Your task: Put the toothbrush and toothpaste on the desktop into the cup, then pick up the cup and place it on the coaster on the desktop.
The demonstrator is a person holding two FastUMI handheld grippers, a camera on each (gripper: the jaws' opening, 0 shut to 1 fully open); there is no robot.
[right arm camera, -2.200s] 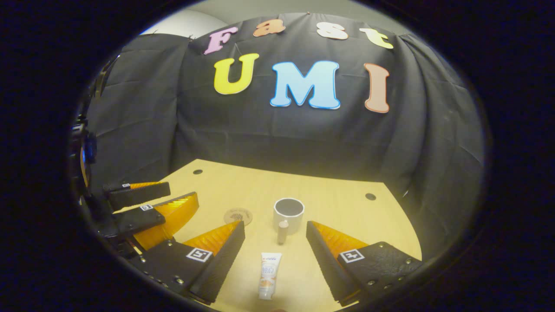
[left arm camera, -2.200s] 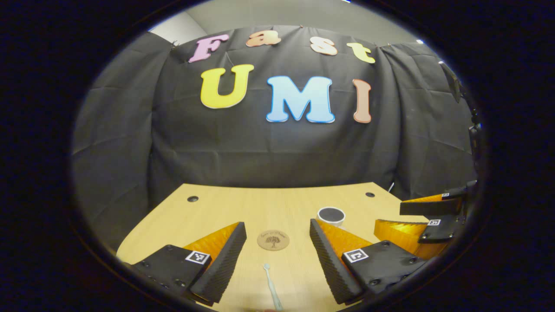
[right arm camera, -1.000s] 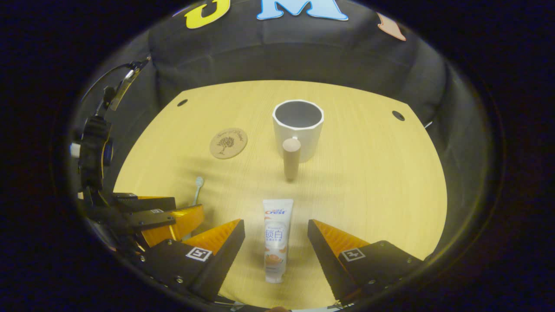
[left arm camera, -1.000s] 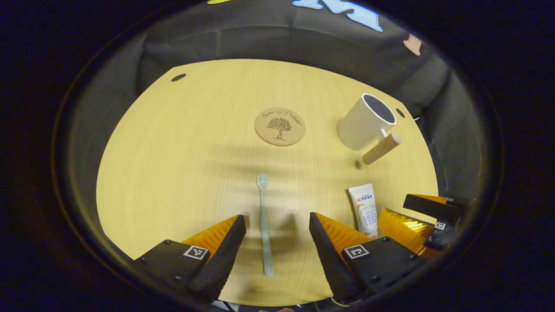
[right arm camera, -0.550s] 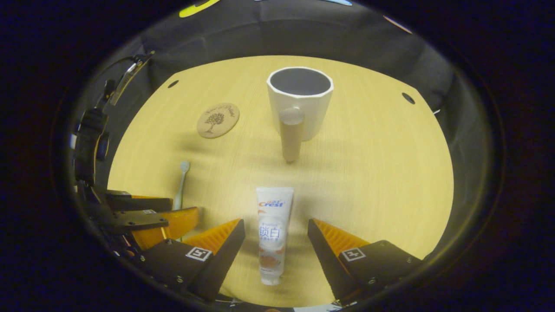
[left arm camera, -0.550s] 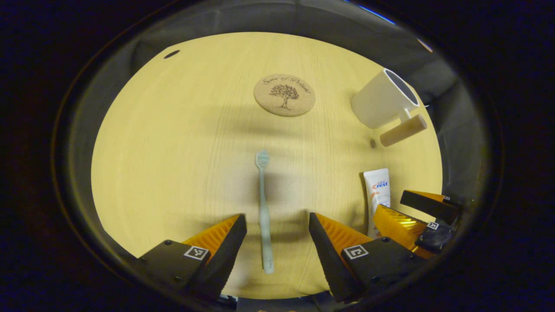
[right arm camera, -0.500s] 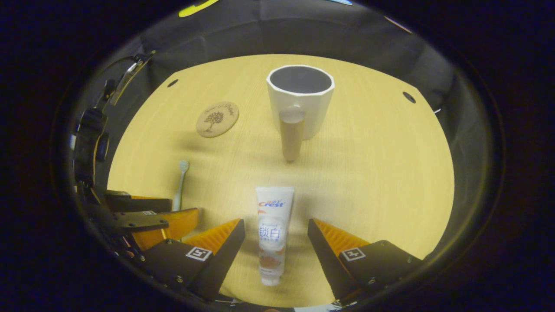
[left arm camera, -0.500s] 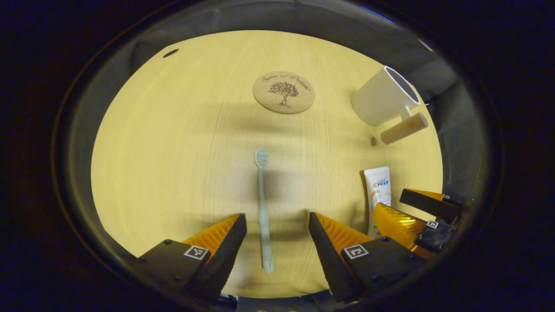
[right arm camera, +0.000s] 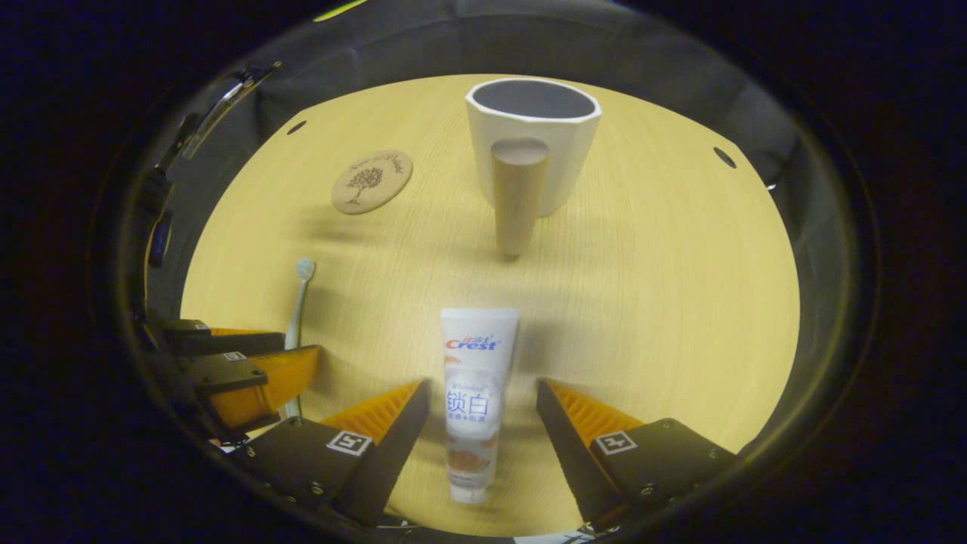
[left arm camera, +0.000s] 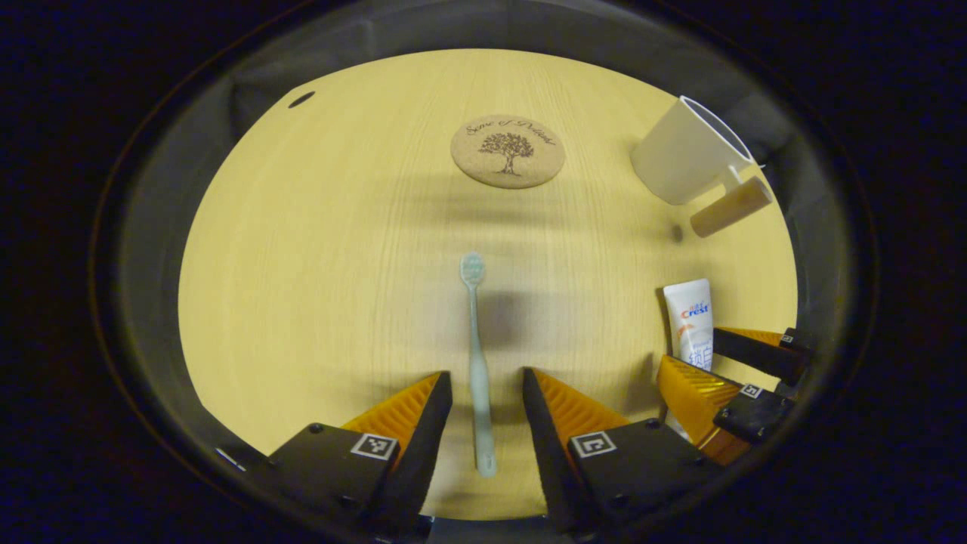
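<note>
Narrowed on the left since the earlier frame: left gripper (left arm camera: 483, 393) fingers flank the toothbrush (left arm camera: 477, 355) handle with slim gaps, not yet pressing. Right gripper (right arm camera: 482, 412) wide apart astride the toothpaste (right arm camera: 472, 393). Both flat on the surface (left arm camera: 317, 249) — risk of scraping wood, or pinching the thin handle off-centre so it pivots. Cup (right arm camera: 532, 140) upright beyond, coaster (left arm camera: 508, 150) bare.

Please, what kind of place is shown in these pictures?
Probably a staged recording booth, not a real bathroom: a bare wooden desktop backed by black cloth holds just a cup, coaster, toothbrush and toothpaste.
</note>
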